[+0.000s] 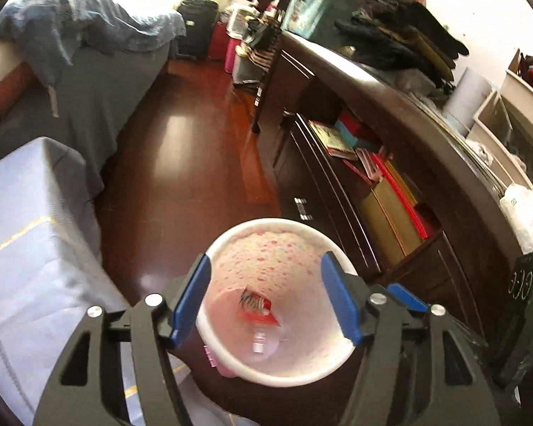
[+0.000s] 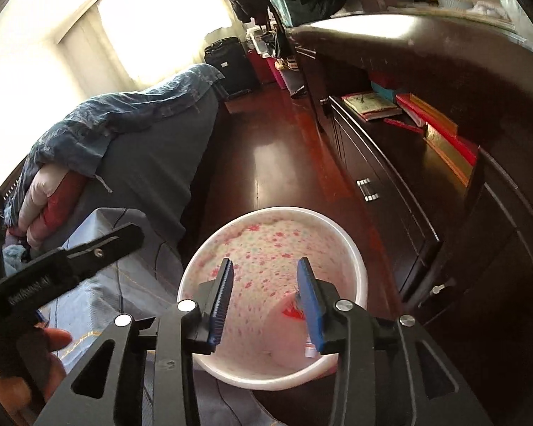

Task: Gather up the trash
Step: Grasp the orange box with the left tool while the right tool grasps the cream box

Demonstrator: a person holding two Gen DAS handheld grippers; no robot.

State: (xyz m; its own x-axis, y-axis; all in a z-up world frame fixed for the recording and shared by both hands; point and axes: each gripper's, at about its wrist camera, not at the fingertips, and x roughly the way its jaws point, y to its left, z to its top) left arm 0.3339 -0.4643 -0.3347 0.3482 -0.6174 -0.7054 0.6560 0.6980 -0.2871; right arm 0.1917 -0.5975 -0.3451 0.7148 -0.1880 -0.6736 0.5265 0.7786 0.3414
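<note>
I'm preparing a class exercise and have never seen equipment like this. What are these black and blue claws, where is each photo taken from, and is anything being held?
No robot: a person holds a two-finger gripper in each hand, with a camera on each looking along its fingers. One picture comes from the left gripper, one from the right gripper. Both hang open above a white bin with a flowered liner, standing on the dark wooden floor. Inside lie a red wrapper and a small bottle. Neither gripper holds anything.
</note>
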